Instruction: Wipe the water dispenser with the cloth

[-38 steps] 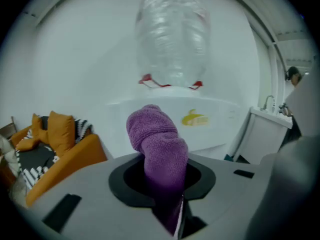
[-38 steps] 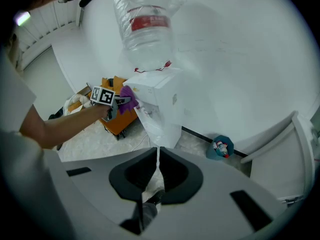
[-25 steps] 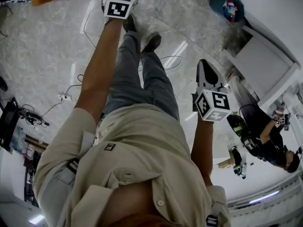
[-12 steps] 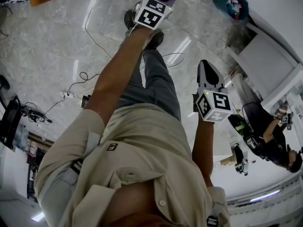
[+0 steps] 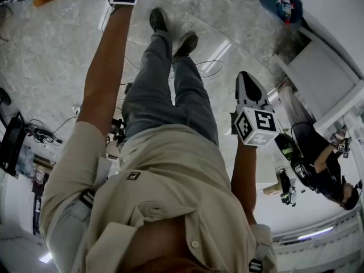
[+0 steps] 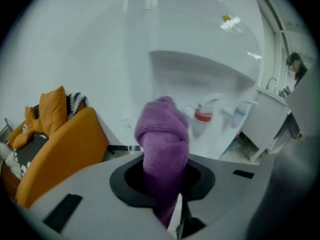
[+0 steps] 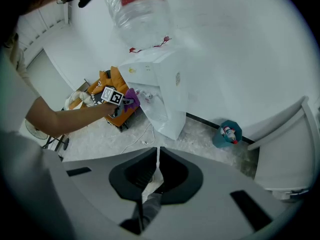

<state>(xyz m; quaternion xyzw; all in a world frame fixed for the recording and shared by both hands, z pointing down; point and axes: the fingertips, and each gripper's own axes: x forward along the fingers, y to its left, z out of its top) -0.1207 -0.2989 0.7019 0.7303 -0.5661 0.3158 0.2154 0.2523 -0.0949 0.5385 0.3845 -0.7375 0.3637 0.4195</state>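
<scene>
The white water dispenser (image 7: 161, 91) stands against the wall with a clear bottle (image 7: 141, 8) on top. In the left gripper view its front fills the frame, with a red tap (image 6: 203, 116) and a blue tap (image 6: 240, 112). My left gripper (image 6: 163, 180) is shut on a purple cloth (image 6: 161, 141) bunched in front of the dispenser's tap recess. From the right gripper view, the left gripper (image 7: 113, 96) and cloth (image 7: 131, 97) sit at the dispenser's left side. My right gripper (image 5: 243, 76) hangs at my side, shut and empty (image 7: 157, 156).
An orange sofa (image 6: 60, 149) stands left of the dispenser. A teal bin (image 7: 227, 133) and a white cabinet (image 7: 285, 154) are to its right. Cables (image 5: 206, 70) lie on the marble floor by my feet. Another person (image 5: 325, 174) sits at the right.
My left arm swung right with the cloth, then back left and farther out toward the dispenser. The right gripper has stayed where it was.
</scene>
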